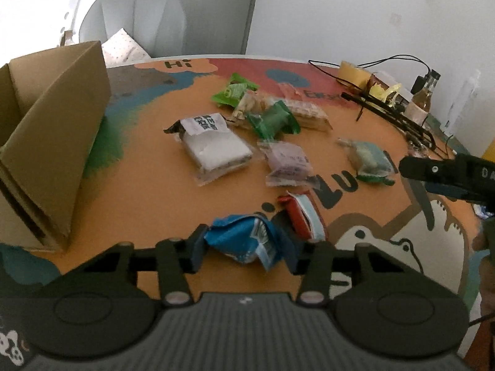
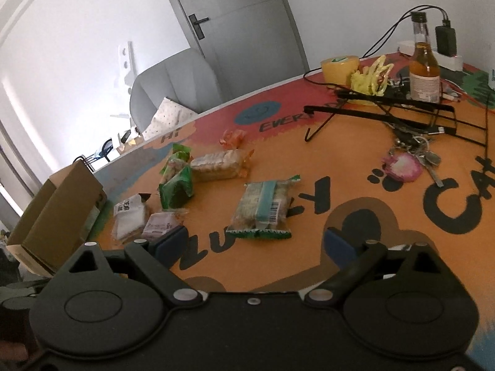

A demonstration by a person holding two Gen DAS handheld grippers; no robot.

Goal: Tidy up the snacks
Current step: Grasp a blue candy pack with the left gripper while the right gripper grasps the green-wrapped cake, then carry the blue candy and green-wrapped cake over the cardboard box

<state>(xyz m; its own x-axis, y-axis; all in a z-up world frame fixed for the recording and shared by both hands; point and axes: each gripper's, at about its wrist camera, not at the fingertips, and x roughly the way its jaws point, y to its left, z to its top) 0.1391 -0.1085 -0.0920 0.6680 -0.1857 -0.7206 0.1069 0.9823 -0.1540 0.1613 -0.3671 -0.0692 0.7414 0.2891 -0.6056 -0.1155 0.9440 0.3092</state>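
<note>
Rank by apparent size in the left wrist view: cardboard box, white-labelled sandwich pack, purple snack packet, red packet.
1. cardboard box, clearly largest, though nearest the lens
2. white-labelled sandwich pack
3. purple snack packet and red packet: too alike to rank

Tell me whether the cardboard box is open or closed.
Open. The cardboard box shows its flaps standing up and a hollow interior at its top; whether anything is inside cannot be told.

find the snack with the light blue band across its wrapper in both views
Left wrist: blue-banded snack pack at right of centre, near the right gripper.
Right wrist: same pack at centre, ahead of the open jaws.
Shared landmark: cardboard box, far left in both.
</note>
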